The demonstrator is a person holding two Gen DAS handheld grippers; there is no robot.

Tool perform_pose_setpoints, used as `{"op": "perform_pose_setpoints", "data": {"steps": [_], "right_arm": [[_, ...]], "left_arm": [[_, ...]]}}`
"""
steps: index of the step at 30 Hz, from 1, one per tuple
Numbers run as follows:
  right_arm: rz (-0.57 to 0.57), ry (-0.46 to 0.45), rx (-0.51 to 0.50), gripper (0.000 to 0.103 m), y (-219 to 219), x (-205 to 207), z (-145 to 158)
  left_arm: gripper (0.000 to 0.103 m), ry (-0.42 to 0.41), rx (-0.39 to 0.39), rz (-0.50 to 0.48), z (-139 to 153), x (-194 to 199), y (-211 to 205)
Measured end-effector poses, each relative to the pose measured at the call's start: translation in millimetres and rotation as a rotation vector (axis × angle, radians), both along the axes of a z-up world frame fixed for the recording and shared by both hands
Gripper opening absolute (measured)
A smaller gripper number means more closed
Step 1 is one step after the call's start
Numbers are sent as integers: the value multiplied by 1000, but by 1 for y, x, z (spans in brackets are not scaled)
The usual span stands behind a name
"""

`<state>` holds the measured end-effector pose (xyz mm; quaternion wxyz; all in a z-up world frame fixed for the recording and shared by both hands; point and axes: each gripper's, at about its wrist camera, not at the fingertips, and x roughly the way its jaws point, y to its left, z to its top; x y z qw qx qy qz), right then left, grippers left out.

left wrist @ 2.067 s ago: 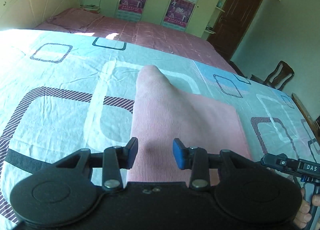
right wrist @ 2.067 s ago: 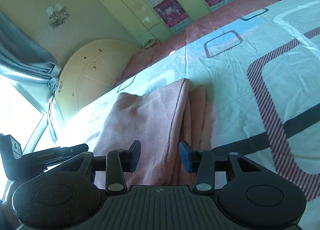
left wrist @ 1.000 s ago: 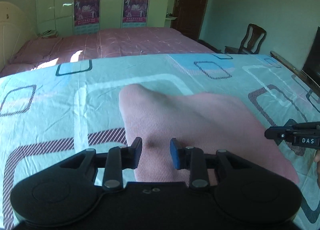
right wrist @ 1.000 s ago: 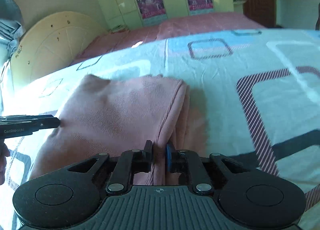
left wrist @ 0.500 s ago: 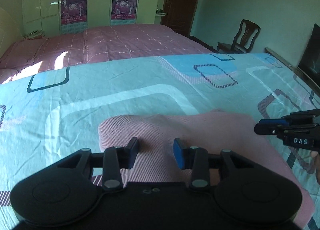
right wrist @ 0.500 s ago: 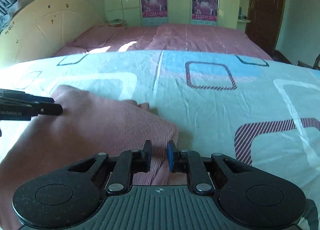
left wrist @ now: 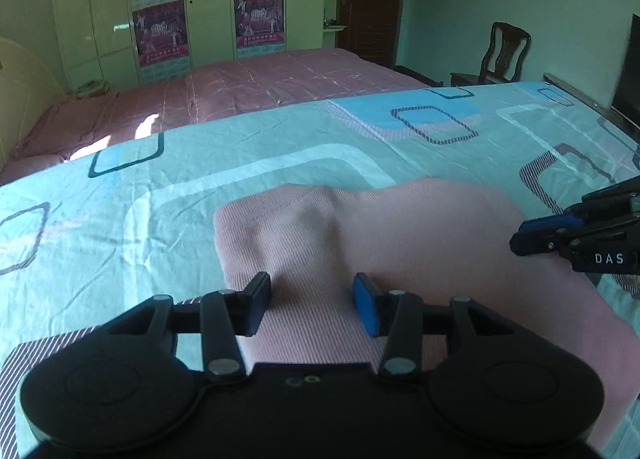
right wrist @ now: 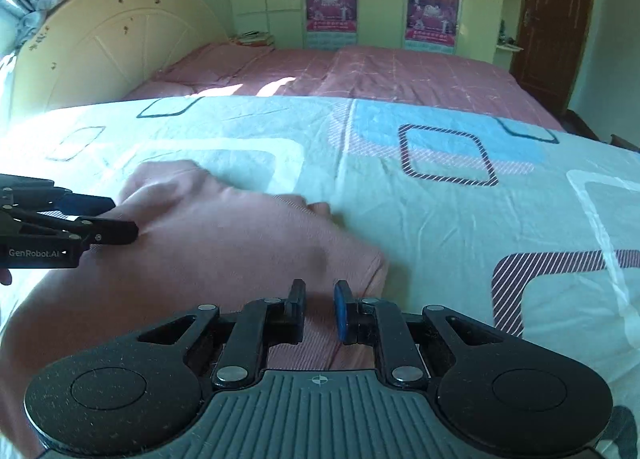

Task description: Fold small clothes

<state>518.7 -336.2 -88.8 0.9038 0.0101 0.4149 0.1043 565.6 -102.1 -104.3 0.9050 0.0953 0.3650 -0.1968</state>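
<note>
- Pink garment (left wrist: pixel 400 259) lies folded on the bed (left wrist: pixel 200 163), on the teal patterned sheet, right under both my grippers.
- Left gripper (left wrist: pixel 312 305): jaws have just been opening, now a moderate gap; cloth lies below and between them, pads not pressing it. Looks like I've let go of the left edge.
- Right gripper (right wrist: pixel 319 309): jaws narrow, gap small, at the garment's right corner. A thin layer of cloth seems to sit in the gap, but I cannot tell if it is actually pinched.
- Step in hand, my guess: laying the fold down and releasing. To do it well: open the right jaws before lifting, pull both straight off so the top layer isn't dragged, then press the hump flat.
- Left view only: raised hump (left wrist: pixel 316 207) at the far edge of the fold, a chair (left wrist: pixel 504 55) by the door, right gripper side-on.
- Right view only: headboard (right wrist: pixel 116 39), a small flap (right wrist: pixel 320 208) sticking out past the far fold edge, and my left jaws seen side-on, standing apart over the cloth.
</note>
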Motion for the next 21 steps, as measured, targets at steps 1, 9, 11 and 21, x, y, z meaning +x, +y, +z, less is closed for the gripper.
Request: {"op": "perform_pose_setpoints", "data": {"steps": [1,9,11,21], "right_arm": [[21,1,-36,15,5,-10,-4],[66,-71,1,15,18,-82,18],[95,-44,-27,15,25,-98,12],[104,-45,-83,15,33,-133,12]], "left_arm": [[44,-3,-11,16,1,-10,4],[44,1,-9,34,7,-77,9],[44,-9,11,40,8,-88,6],[45,16,49,66,11,-131,3]]}}
